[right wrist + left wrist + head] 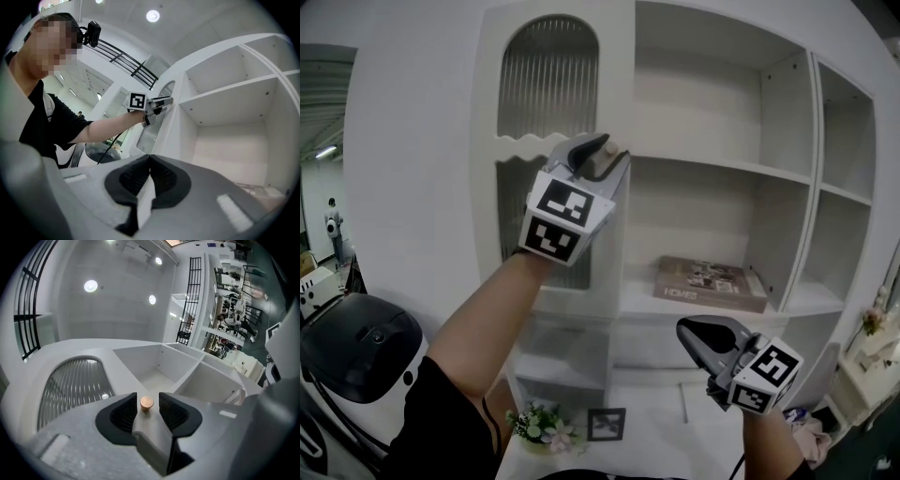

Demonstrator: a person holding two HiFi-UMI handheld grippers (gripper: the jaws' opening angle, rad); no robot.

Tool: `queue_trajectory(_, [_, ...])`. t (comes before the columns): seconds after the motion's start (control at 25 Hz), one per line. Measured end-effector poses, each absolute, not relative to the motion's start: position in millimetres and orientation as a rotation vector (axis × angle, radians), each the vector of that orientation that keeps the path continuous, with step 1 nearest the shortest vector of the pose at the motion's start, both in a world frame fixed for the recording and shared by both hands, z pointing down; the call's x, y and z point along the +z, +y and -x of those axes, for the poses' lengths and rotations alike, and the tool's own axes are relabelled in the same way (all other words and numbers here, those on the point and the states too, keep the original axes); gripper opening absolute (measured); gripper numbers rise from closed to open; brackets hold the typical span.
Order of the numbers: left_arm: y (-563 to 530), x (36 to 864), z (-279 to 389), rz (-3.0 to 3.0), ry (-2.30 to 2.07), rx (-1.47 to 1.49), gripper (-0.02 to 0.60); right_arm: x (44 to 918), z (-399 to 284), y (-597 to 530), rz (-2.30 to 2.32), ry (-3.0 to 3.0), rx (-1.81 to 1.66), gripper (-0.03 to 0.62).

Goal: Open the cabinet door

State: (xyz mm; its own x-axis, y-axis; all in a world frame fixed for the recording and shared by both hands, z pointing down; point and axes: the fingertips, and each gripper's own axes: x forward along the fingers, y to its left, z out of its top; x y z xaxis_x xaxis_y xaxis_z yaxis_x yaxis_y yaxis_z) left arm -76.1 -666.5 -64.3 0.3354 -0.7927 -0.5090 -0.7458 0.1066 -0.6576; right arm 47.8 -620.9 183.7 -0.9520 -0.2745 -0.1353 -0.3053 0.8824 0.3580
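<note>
Left gripper (605, 157): raised at the right edge of the cabinet door (614, 84), marker cube toward the head camera, forearm (473, 319) reaching up from lower left.
Left jaws: apart, one on each side of the knob (146, 402); a thin gap shows on both sides and the pads are not pressing.
Knob: small, round, copper-toned; it stands out from the door's right stile, about level with the wavy rail between the two ribbed glass panes (548, 80).
Door edge: the right edge runs just beside the open shelves; a shelf board (722, 169) ends near gripper height, just to its right.
Right gripper (686, 330): low and to the right, well apart from the left; jaws together with nothing between them, below the book (710, 281).
Open room: free air between the two grippers in front of the shelves.
Crowding below: flowers (546, 427) and a framed picture (607, 424) under the door; a black-and-white appliance (356, 352) at far left.
</note>
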Motion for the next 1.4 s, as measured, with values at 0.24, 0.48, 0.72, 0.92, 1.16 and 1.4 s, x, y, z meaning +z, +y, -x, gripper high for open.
queue_trajectory(0.24, [-677.3,-66.3,79.4,1.613,1.434,-0.07,0.094,187.5,-46.4,-636.5,0.444,2.969,0.558,0.002])
queue_trajectory(0.48, [-677.2,-64.8,78.5,1.595,1.419,-0.084,0.077,189.2,-37.8,-639.9,0.415,2.951,0.537,0.002])
queue_trajectory(0.72, [-676.0,-65.1,81.4,1.639,1.436,-0.061,0.08,196.0,-29.8,-637.3,0.396,2.98,0.534,0.002])
queue_trajectory(0.92, [-665.7,-65.7,80.0,1.663,1.43,-0.065,0.078,192.3,-30.7,-626.3,0.407,2.971,0.524,0.002])
queue_trajectory(1.16, [-648.5,-64.2,78.7,1.721,1.417,-0.052,0.078,178.1,-35.9,-601.9,0.446,2.955,0.583,0.003])
queue_trajectory(1.4, [-620.0,-63.8,77.5,1.757,1.381,-0.037,0.077,164.3,-39.1,-578.7,0.504,2.938,0.615,0.002])
